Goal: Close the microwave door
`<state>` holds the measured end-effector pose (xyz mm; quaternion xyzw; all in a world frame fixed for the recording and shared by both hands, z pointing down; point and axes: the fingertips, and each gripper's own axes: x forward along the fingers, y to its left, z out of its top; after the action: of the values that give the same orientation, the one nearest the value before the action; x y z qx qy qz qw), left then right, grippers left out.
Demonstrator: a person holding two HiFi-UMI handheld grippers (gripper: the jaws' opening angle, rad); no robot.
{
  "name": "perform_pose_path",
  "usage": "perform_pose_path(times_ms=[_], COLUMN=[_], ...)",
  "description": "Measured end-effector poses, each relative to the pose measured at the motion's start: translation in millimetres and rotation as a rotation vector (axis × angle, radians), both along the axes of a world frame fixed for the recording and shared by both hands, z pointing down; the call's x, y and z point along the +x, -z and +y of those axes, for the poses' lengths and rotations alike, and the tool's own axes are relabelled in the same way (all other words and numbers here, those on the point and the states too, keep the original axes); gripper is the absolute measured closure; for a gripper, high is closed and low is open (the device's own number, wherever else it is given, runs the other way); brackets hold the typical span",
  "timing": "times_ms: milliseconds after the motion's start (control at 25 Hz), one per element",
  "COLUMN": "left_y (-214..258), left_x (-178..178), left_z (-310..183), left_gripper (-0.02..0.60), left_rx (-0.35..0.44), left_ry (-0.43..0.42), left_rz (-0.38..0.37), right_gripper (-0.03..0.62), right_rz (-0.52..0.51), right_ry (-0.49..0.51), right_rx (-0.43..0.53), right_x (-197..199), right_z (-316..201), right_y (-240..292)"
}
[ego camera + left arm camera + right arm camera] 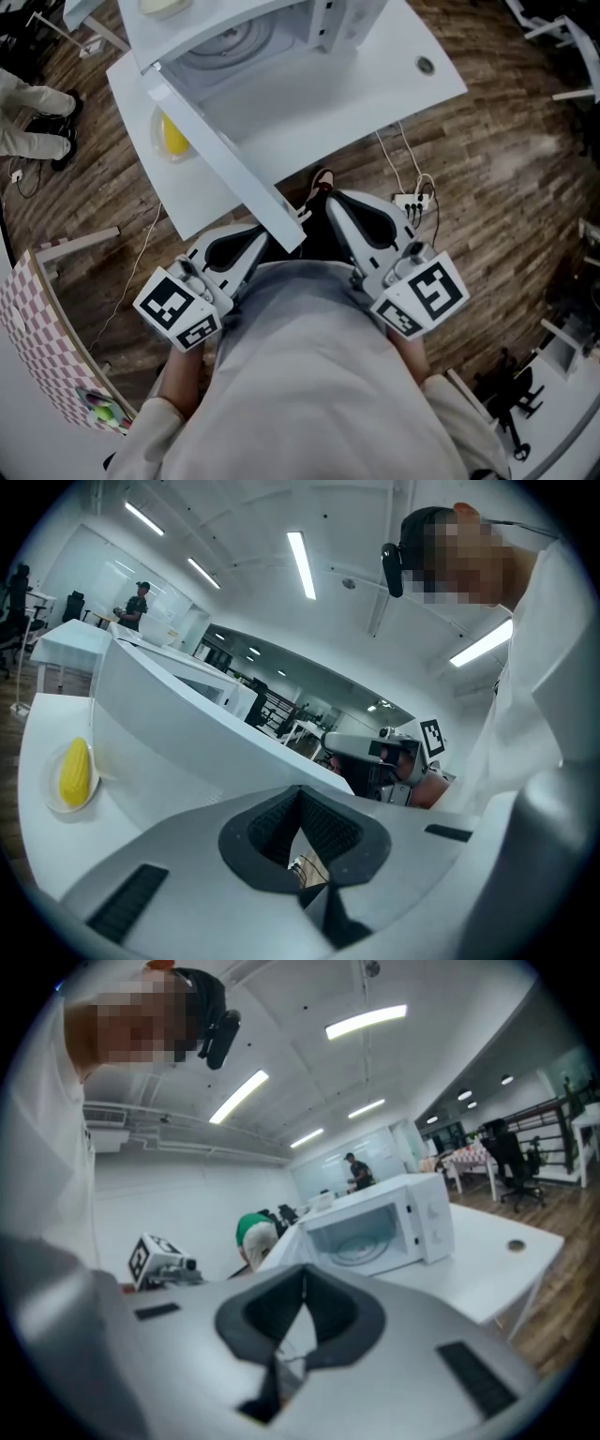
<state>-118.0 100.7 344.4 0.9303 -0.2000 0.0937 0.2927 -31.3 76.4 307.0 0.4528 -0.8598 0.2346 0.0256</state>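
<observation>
The white microwave point(272, 28) stands on a white table point(375, 94) with its cavity and glass turntable showing; in the right gripper view the microwave point(375, 1227) sits ahead on the table. Its door point(225, 159) is swung wide open and reaches out toward me over the table's near edge. In the left gripper view the door point(187, 733) is a broad white panel just ahead. My left gripper point(262, 232) is held low by my body, just under the door's outer end, shut and empty. My right gripper point(336, 202) hangs beside it, right of the door's end, also shut and empty.
A yellow corn cob point(172, 136) lies on a plate on the table behind the door, left of the microwave; the cob point(75, 771) also shows in the left gripper view. Cables and a power strip point(412, 199) lie on the wood floor. A person point(33, 117) stands at far left.
</observation>
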Motion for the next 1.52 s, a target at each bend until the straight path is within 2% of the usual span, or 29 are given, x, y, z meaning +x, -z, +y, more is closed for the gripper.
perform_pose_path(times_ms=[1520], left_y=[2.6], left_x=[53.0], left_z=[-35.0], left_gripper=[0.566], left_rx=[-0.026], left_ry=[-0.039], left_rz=[0.023], right_gripper=[0.571], right_rz=[-0.011], right_ry=[-0.043], right_rx=[-0.006], right_x=[52.0], right_z=[-30.3], right_y=[-0.4])
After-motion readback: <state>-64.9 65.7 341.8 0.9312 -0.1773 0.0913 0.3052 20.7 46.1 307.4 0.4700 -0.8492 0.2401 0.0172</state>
